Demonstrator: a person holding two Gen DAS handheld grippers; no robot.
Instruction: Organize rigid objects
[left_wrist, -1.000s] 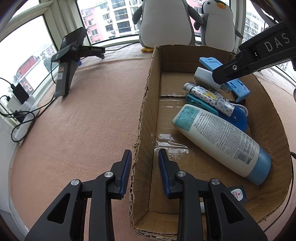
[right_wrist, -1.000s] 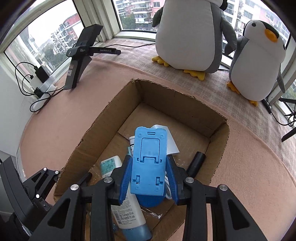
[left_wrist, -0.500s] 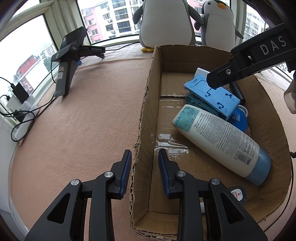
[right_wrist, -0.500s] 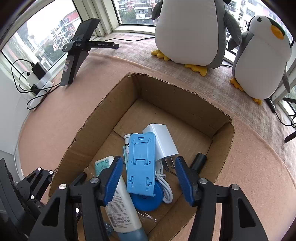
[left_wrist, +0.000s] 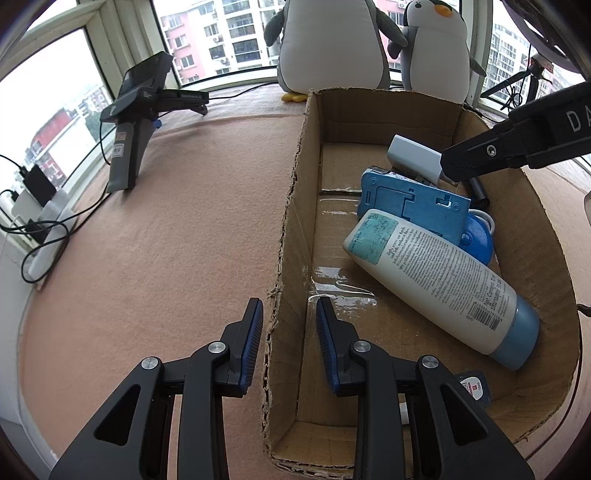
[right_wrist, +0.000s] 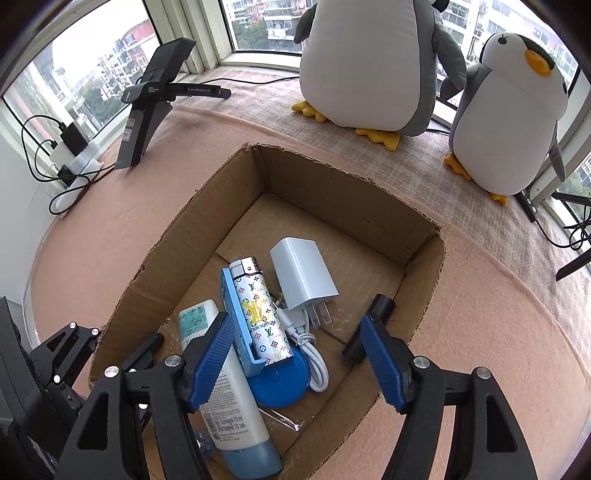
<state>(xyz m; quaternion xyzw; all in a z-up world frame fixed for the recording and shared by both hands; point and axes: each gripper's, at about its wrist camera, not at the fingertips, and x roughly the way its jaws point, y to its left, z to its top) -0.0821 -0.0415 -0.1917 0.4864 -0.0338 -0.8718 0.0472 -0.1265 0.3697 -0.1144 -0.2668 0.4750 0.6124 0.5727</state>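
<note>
An open cardboard box (left_wrist: 384, 110) (right_wrist: 332, 199) holds a white lotion bottle (left_wrist: 436, 284) (right_wrist: 225, 402), a blue phone stand (left_wrist: 413, 206) (right_wrist: 236, 317), a patterned lighter (right_wrist: 258, 314), a white charger (left_wrist: 413, 155) (right_wrist: 301, 273) and a black cylinder (right_wrist: 382, 304). My right gripper (right_wrist: 295, 325) hovers over these things. Its jaws are opening, and nothing is pressed between the pads. The stand lies loose below them, with the lighter resting against it. My left gripper (left_wrist: 290, 314) straddles the box's left wall, shut on it.
Two penguin plush toys (right_wrist: 369, 62) (right_wrist: 509, 122) stand behind the box by the window. At the far left a black device on a stand (left_wrist: 136, 122) rests on the pink cloth, with a power strip and cables (left_wrist: 40, 236) beyond it. Tripod legs (right_wrist: 572, 221) show at the right.
The right gripper let go of the blue phone stand, which dropped onto the things in the box, and its jaws spread wide. The left gripper kept still.
</note>
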